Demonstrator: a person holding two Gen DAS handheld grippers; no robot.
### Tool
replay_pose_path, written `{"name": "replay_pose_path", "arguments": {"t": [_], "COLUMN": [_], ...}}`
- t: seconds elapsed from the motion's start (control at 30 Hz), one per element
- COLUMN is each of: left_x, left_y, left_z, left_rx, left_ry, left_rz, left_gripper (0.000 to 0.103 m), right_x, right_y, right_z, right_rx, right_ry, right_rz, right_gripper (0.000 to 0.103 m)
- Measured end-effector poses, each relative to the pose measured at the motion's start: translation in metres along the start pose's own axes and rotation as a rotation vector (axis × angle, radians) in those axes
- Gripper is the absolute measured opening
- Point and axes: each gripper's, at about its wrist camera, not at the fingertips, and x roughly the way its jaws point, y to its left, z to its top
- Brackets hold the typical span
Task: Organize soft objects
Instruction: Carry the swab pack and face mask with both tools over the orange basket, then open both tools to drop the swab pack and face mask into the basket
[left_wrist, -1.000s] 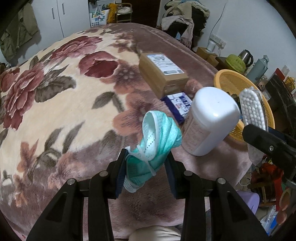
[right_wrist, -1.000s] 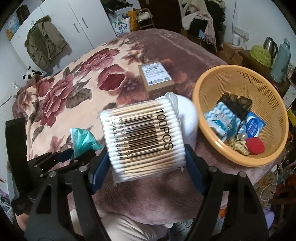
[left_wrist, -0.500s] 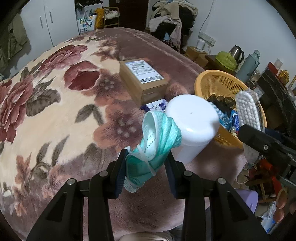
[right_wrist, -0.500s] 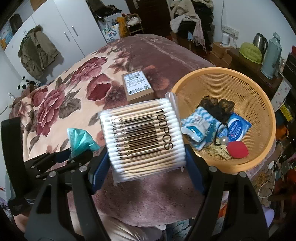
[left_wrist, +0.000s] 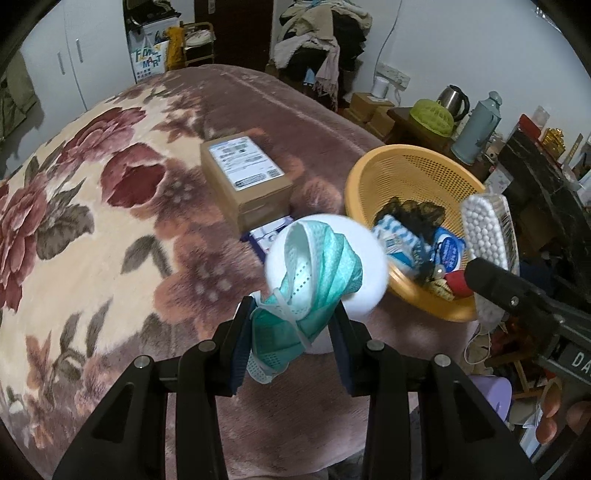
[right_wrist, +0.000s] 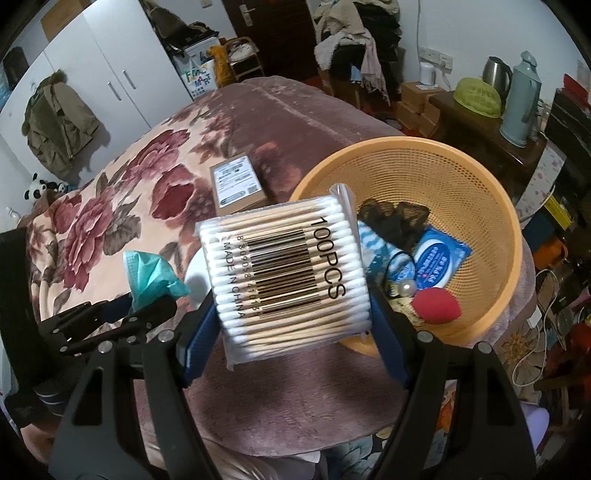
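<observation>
Left gripper is clamping a crumpled teal face mask, jaws narrow, pads pressing on both sides; the mask is sticking up out of the jaws above the bed edge. Right gripper is holding a clear pack of cotton swabs across its length, jaws wide, barcode and "100PCS" label facing the camera.

Orange mesh basket is sitting at the near corner of the floral blanket, just ahead and to the right of both grippers. In the basket: a blue wet-wipe packet, a blue-white striped pack, something black and lacy, a red sponge, a pearl-like bead; the rest is too small to tell.

In the way: a white cylindrical container is standing just beside the basket's near-left rim, directly behind the mask in the left view and partly hidden behind the swab pack in the right view. A cardboard parcel with a shipping label is lying further back on the blanket, and a blue-white flat item is poking out between the parcel and the container.

Beyond the bed: side table with a kettle, a thermos, a green cover.
</observation>
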Motion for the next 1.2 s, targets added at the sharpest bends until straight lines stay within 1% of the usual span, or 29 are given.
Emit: {"name": "replay_pose_path", "arguments": {"t": [0.83,1.0,1.13,1.2], "left_x": [0.022,0.033,0.038,0.041], "left_y": [-0.092,-0.106,-0.117,-0.124], "left_z": [0.041,0.05,0.058,0.062], "left_rx": [0.108,0.118,0.131,0.138], "left_ry": [0.01,0.019,0.009,0.002], "left_rz": [-0.084,-0.096,-0.116,-0.13], "left_gripper": [0.04,0.04,0.04,0.043], "right_x": [-0.015,-0.013,-0.011,-0.011], "right_y": [-0.078,-0.092,-0.102,-0.107], "right_z": [0.017,0.02,0.026,0.029], "right_rx": [0.14,0.177,0.215,0.231], "right_ry": [-0.042,-0.043,-0.047,-0.048], "right_rz": [-0.079,-0.081,-0.08,-0.075], "right_gripper": [0.076,0.076,0.076,0.076]}}
